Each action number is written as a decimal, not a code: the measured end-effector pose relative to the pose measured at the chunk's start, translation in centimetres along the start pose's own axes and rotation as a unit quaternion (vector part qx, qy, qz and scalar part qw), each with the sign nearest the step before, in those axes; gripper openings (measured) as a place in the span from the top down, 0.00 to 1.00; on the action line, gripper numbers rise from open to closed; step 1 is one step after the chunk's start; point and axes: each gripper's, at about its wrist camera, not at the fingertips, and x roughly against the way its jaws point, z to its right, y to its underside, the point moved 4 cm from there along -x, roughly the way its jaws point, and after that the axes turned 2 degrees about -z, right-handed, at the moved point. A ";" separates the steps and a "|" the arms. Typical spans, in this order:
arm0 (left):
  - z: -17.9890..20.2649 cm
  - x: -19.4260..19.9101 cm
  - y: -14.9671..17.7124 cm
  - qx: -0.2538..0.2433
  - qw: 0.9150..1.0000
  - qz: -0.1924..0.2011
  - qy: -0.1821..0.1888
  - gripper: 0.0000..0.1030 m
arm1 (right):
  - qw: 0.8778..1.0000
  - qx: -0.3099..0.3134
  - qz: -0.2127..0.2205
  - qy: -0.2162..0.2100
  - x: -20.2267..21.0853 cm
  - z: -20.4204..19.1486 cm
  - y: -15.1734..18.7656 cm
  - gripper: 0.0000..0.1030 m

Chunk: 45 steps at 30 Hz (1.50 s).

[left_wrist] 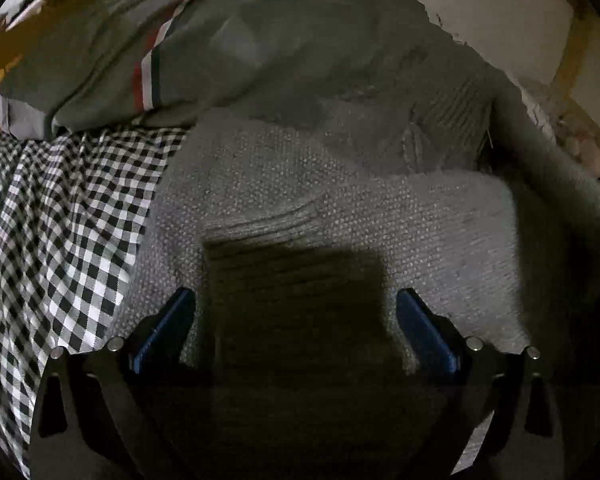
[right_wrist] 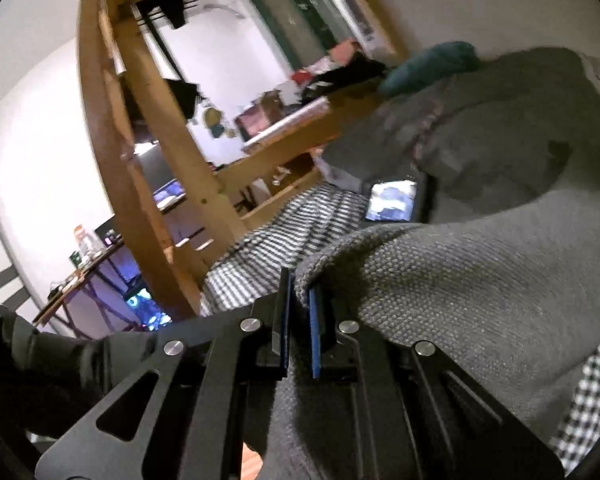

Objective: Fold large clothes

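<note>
Grey knitted sweater [left_wrist: 340,200], soft and limp, is spread on the black-and-white checked bed sheet [left_wrist: 60,220]. Its edge is pinched by the right hand-held gripper [right_wrist: 300,308]; the left hand-held gripper [left_wrist: 296,320] is held wide above it. Ribbed hems are judged the firmest holds.

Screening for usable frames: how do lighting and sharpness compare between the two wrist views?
Left wrist view: dim, with a dark shadow on the grey knit sweater between the open left gripper; fabric texture sharp. Right wrist view: brighter, but the background is smeared, walls overexposed.
</note>
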 end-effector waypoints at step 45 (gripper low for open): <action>-2.4 7.5 -0.4 0.020 0.991 -0.006 0.130 0.06 | 0.856 -0.211 -0.186 0.435 -6.2 29.5 -17.7 0.88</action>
